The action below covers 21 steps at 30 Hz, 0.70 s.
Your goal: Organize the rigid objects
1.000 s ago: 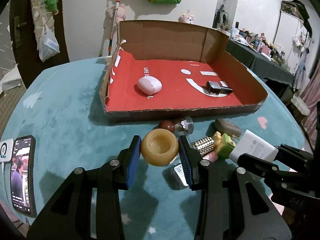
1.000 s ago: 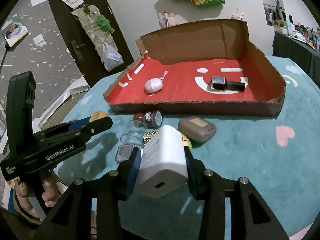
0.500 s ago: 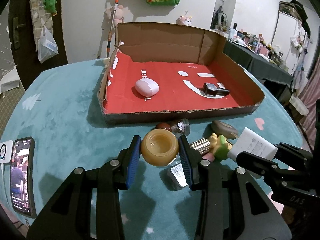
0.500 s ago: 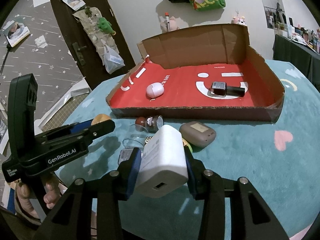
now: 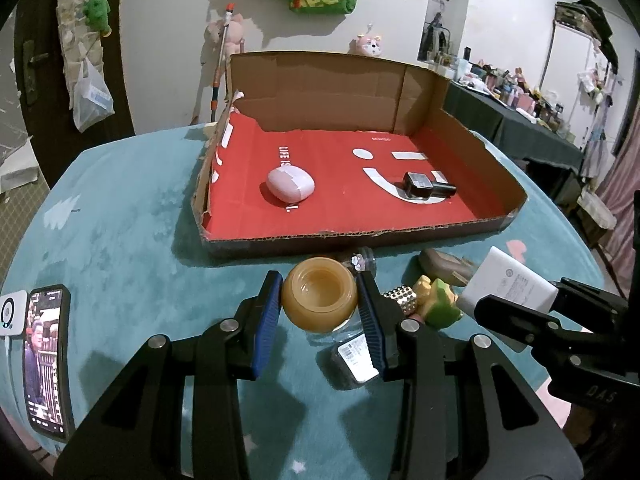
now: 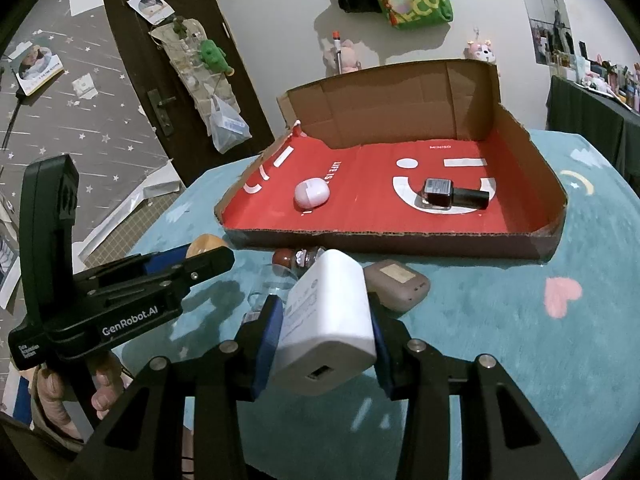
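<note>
1. Left gripper (image 5: 319, 302), fingers closed against an amber jar (image 5: 319, 300), is held just short of the cardboard box (image 5: 360, 236).
2. Right gripper (image 6: 325, 322) clamps a white charger (image 6: 326, 326), nearer than that box's front wall.

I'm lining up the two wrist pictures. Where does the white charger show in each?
Left wrist: white charger at right, held by the right claw.
Right wrist: low centre, between the fingers.
Shared landmark: red-floored cardboard box behind.
</note>
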Available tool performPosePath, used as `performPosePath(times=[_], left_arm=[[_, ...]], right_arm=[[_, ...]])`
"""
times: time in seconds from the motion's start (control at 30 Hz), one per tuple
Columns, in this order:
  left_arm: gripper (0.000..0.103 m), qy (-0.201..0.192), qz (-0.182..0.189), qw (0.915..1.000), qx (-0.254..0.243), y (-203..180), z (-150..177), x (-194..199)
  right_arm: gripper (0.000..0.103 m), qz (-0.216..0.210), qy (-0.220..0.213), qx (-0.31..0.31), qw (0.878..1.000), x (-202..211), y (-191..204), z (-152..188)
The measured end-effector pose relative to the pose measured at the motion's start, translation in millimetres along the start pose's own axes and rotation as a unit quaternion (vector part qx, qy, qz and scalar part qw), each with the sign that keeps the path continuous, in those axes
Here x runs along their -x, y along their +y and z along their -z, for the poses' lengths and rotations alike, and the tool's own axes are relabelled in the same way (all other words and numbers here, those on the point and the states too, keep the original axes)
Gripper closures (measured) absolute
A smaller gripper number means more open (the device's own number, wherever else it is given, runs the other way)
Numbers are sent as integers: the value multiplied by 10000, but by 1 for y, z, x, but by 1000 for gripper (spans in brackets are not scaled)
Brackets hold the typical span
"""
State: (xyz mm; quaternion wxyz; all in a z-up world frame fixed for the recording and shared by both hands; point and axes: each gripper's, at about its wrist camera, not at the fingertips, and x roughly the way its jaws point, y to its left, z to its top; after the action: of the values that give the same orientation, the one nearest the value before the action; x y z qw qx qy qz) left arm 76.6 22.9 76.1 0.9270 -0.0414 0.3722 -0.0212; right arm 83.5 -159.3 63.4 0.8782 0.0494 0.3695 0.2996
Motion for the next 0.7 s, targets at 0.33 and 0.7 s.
performPosePath(times=[0.33,0.7], left_arm=[[67,-27,54,10000,-58,-3,-12,-6],[67,-31,70,9999,-68,-1,-20,-11]], right_arm=[[58,10,-5,10,10000,0,0,0],[58,28,19,28,10000,-7,-6,-16]])
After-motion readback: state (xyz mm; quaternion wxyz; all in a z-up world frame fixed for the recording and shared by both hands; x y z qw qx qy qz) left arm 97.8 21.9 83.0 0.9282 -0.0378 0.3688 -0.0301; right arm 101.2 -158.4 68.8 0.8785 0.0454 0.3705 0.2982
